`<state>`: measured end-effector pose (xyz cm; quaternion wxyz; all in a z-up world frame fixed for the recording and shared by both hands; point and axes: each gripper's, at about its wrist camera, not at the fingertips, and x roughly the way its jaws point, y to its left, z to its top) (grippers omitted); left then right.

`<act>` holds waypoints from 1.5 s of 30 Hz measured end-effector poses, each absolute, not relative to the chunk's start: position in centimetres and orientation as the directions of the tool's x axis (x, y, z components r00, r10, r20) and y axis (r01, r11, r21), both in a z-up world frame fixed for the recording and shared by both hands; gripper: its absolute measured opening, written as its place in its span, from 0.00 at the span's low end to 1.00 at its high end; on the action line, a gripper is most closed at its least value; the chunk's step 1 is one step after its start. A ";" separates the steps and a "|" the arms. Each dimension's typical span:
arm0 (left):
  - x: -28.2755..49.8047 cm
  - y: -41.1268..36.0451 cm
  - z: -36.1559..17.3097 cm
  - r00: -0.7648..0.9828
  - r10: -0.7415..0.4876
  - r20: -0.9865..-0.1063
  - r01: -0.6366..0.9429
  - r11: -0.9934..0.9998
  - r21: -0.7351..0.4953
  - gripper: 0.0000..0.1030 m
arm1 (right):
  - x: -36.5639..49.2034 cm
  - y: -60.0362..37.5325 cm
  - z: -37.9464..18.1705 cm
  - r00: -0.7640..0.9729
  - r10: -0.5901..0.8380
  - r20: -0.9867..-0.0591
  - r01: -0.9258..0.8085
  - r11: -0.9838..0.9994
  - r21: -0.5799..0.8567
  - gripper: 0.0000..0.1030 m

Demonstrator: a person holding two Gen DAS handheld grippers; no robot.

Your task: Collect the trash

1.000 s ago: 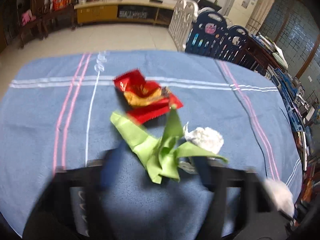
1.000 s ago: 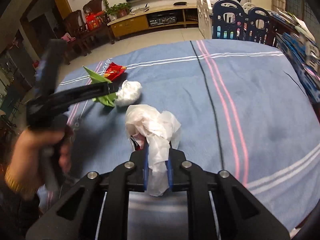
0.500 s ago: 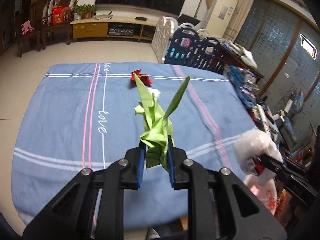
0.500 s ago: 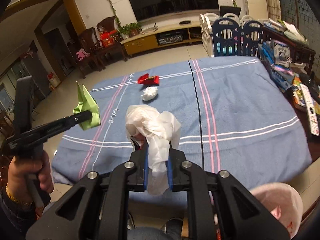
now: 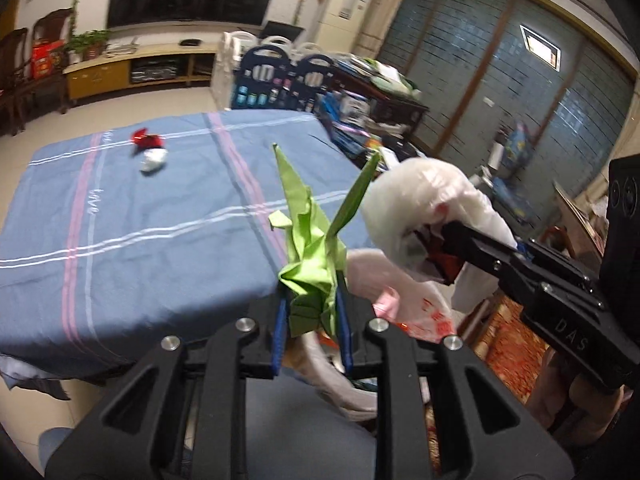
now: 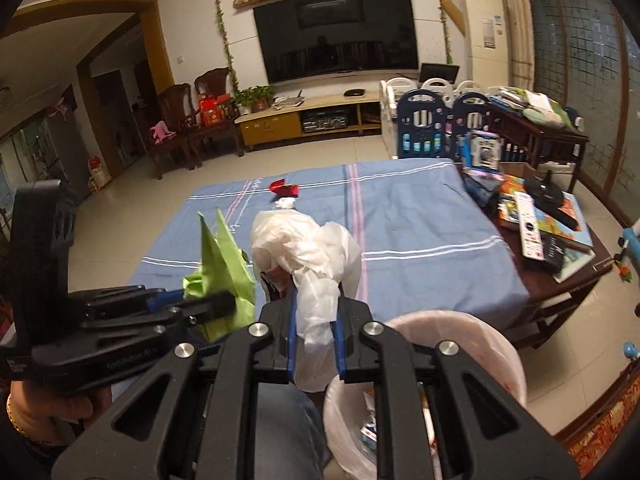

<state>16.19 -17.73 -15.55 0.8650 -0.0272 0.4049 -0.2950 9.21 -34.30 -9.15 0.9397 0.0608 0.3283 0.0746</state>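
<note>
My left gripper [image 5: 312, 312] is shut on a crumpled green paper [image 5: 310, 248] and holds it in the air off the table's near edge; it also shows in the right wrist view [image 6: 220, 264]. My right gripper [image 6: 314, 312] is shut on a white crumpled plastic bag [image 6: 308, 248], seen from the left wrist too [image 5: 420, 216]. A bin lined with a white and pink bag [image 6: 460, 344] stands below and right of both grippers. A red wrapper [image 5: 146, 139] and a white paper ball [image 5: 152, 160] lie on the blue tablecloth [image 5: 160, 220].
A low side table [image 6: 560, 240] with books and remotes stands right of the blue table. Baby fence panels [image 6: 440, 128], a TV cabinet [image 6: 304, 116] and chairs [image 6: 192, 120] are at the back. A patterned rug [image 5: 508, 344] lies by the bin.
Both grippers have pulled back from the table with their loads and now hang near the bin. The red wrapper and white ball stay on the cloth, farther away.
</note>
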 end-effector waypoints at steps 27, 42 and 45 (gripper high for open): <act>16.9 -16.3 -17.1 0.655 -0.352 -0.668 0.363 0.923 -0.130 0.89 | 7.7 -39.5 -12.3 0.783 0.056 -0.619 0.072 0.981 0.180 0.72; 18.4 2.5 -18.7 0.731 -0.109 -0.673 -0.018 0.984 -0.179 0.90 | 16.9 -27.4 -13.9 0.721 0.216 -0.658 -0.144 0.976 0.163 0.72; 19.3 3.6 -19.5 0.729 -0.100 -0.677 -0.036 0.982 -0.184 0.90 | 20.5 -24.8 -14.9 0.713 0.225 -0.664 -0.162 0.974 0.157 0.72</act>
